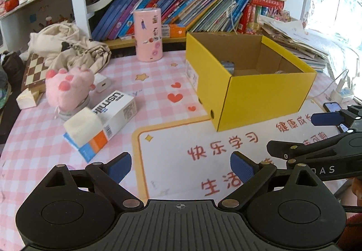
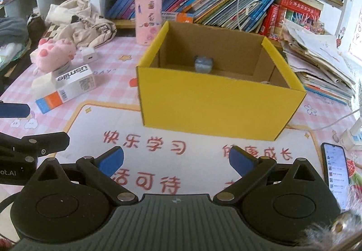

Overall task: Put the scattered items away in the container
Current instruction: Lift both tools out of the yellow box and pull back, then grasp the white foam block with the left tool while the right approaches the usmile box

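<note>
Left claw (image 1: 181,167): jaws wide apart, nothing between, above white mat. Right claw (image 2: 176,159): jaws wide apart, empty, facing yellow box (image 2: 217,101) at 12 o'clock. Box open on pink checked counter (image 2: 117,65); small grey-blue item (image 2: 203,64) inside against far wall. Scattered at 10 o'clock of box: white carton (image 1: 117,113), tissue pack (image 1: 82,125) leaning on it, pink plush paw (image 1: 67,87), white charger (image 1: 101,82). Pink canister (image 1: 148,34) upright at 11 o'clock. Phone (image 2: 334,169) flat at 4 o'clock.

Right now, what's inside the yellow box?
Inside the yellow box a small bluish-grey item sits near the back wall. The front wall hides the nearer floor, so anything there can't be seen.
</note>
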Available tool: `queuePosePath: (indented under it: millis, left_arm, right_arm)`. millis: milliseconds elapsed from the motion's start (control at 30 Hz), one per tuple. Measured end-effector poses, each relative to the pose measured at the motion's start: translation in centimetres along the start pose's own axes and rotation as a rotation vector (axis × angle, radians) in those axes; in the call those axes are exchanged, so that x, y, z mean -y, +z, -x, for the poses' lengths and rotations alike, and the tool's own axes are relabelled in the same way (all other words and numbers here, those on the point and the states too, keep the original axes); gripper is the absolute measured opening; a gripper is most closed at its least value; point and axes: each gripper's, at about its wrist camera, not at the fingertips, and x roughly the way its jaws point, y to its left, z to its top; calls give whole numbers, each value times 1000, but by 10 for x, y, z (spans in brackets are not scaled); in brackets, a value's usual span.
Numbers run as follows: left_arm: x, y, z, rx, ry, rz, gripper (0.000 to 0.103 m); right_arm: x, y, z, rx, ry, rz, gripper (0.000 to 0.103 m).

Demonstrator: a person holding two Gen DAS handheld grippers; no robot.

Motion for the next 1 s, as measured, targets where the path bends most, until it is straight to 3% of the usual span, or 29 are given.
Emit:
queuePosePath:
  millis: [500, 1000]
  left_arm:
    - [-44, -22, 18, -16, 59, 86, 97]
    - [-88, -32, 32, 20, 112, 177, 97]
  right_arm:
    - [-54, 0, -4, -20, 59, 92, 103]
    - [-101, 16, -9, 4, 103, 196, 103]
